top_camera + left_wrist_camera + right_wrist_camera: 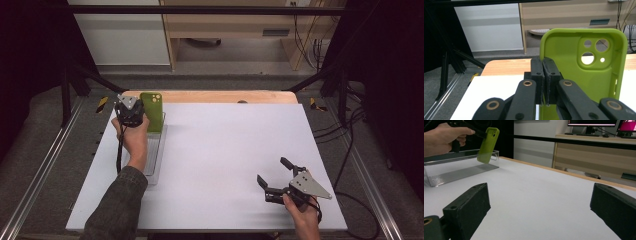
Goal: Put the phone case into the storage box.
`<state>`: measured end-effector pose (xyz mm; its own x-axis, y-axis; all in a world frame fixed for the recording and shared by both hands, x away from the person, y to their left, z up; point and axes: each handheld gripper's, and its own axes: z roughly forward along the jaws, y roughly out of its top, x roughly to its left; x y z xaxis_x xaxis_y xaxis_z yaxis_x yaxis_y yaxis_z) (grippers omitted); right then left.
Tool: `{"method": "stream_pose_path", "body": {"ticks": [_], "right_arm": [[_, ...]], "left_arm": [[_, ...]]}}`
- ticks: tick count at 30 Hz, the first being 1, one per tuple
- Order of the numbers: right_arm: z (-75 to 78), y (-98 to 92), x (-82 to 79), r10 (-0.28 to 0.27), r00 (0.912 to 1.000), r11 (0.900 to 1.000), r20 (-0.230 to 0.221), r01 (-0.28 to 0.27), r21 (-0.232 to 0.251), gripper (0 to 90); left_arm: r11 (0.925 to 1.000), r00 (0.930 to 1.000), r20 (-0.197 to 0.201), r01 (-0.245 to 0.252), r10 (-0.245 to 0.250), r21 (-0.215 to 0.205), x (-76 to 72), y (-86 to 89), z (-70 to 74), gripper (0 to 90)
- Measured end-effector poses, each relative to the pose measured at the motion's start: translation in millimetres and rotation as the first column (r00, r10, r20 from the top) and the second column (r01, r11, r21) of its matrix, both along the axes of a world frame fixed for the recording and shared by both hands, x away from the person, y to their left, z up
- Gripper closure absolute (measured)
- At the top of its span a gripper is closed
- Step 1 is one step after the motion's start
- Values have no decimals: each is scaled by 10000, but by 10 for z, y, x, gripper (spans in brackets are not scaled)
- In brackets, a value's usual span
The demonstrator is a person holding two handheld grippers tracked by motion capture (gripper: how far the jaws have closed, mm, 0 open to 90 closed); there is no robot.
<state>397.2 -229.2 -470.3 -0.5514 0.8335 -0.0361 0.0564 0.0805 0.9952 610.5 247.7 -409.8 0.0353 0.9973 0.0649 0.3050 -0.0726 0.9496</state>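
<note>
Left gripper (136, 116) clamped on the side wall of a green phone case (152, 111), held upright above a clear tray (161, 150) at the desk's (225, 150) 10 o'clock; case looks light, bendy, best pinched by a rim; right gripper (274, 176) open, empty.

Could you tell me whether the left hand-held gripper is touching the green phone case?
Touching: in the left gripper view, the left hand-held gripper pinches the green phone case's edge.
</note>
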Motion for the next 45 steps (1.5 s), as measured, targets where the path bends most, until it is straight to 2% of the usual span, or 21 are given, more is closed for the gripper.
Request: {"method": "stream_pose_path", "body": {"ticks": [19, 28, 45], "right_arm": [[-1, -6, 4, -4, 10000, 10000, 0, 4, -5, 27], [-1, -7, 4, -11, 10000, 10000, -1, 11, -2, 27], [-2, -3, 3, 7, 10000, 10000, -16, -7, 24, 27]], "left_arm": [[9999, 9999, -136, -90, 91, 113, 44, -41, -66, 870], [9996, 9997, -57, -230, 231, 149, 48, -26, -73, 870], [9998, 9999, -89, -95, 97, 170, 56, -58, -88, 865]]}}
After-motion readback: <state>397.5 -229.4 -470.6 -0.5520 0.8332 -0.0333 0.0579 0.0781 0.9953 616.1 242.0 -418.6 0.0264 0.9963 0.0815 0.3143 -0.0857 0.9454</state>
